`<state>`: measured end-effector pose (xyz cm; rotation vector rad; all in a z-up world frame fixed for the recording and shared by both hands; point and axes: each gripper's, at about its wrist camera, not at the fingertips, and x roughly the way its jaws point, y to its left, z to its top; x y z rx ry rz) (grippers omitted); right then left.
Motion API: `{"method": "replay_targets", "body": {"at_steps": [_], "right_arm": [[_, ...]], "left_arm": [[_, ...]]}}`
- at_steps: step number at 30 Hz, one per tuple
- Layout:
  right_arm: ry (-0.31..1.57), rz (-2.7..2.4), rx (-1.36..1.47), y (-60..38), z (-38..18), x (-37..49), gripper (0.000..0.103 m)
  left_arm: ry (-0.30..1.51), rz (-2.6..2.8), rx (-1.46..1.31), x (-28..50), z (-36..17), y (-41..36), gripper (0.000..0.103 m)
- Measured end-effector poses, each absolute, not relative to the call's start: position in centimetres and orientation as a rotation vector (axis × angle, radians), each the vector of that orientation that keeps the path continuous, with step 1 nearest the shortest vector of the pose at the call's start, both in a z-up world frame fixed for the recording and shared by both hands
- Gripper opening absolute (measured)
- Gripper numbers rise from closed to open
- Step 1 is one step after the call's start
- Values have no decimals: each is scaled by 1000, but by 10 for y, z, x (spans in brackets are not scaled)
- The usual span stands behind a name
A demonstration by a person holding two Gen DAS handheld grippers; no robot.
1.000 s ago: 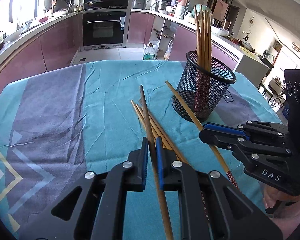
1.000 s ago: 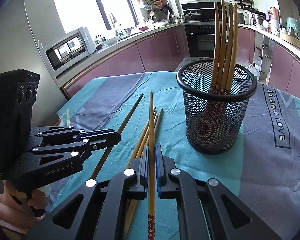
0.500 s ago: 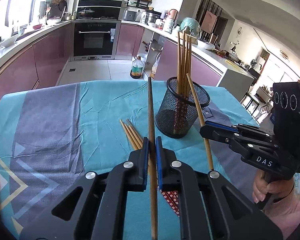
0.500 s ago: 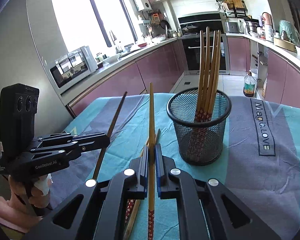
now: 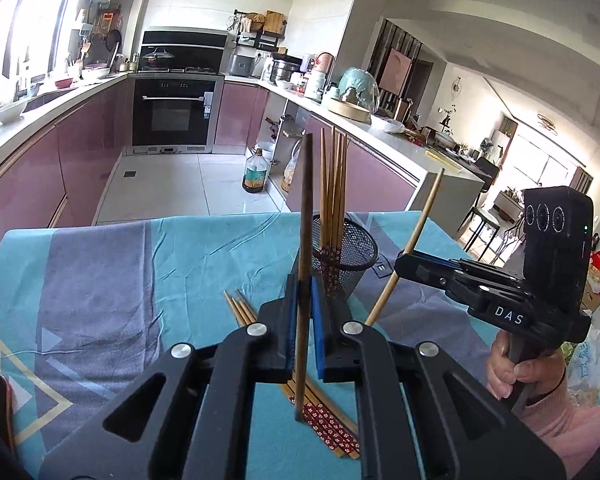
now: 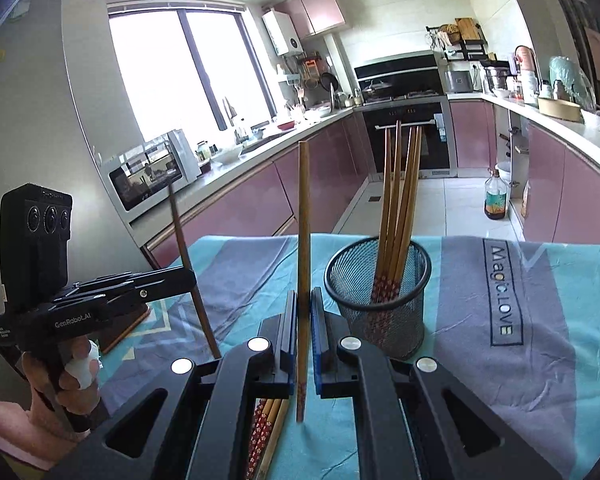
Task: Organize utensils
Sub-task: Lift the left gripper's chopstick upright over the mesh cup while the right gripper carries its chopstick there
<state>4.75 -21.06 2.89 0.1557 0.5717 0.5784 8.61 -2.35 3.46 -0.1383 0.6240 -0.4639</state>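
My left gripper (image 5: 303,284) is shut on a dark brown chopstick (image 5: 305,216) and holds it nearly upright above the table. My right gripper (image 6: 303,298) is shut on a light wooden chopstick (image 6: 303,216), also raised and nearly upright. Each gripper shows in the other's view: the right one (image 5: 400,264) with its slanted chopstick (image 5: 416,232), the left one (image 6: 192,276) with its dark chopstick (image 6: 180,232). A black mesh cup (image 6: 378,300) holds several chopsticks upright (image 6: 400,184); it also shows in the left wrist view (image 5: 348,256). Several loose chopsticks (image 5: 244,312) lie on the cloth below the grippers.
A teal and grey tablecloth (image 6: 540,340) covers the table. A dark wooden object (image 6: 120,328) lies at the table's left edge. Kitchen counters and an oven (image 5: 176,116) stand beyond the far edge of the table.
Both grippers have lifted off the table, each with its chopstick, and tilted upward so that the chopsticks now stand nearly upright. The mesh cup and loose chopsticks have stayed in place.
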Motion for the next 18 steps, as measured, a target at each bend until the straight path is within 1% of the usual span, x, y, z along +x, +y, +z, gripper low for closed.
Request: {"method": "replay_targets", "body": {"at_steps": [18], "right_arm": [[430,556,121,-232,88,58,5]], "left_arm": [[487,-506,-141,105,100,-37,7]]}}
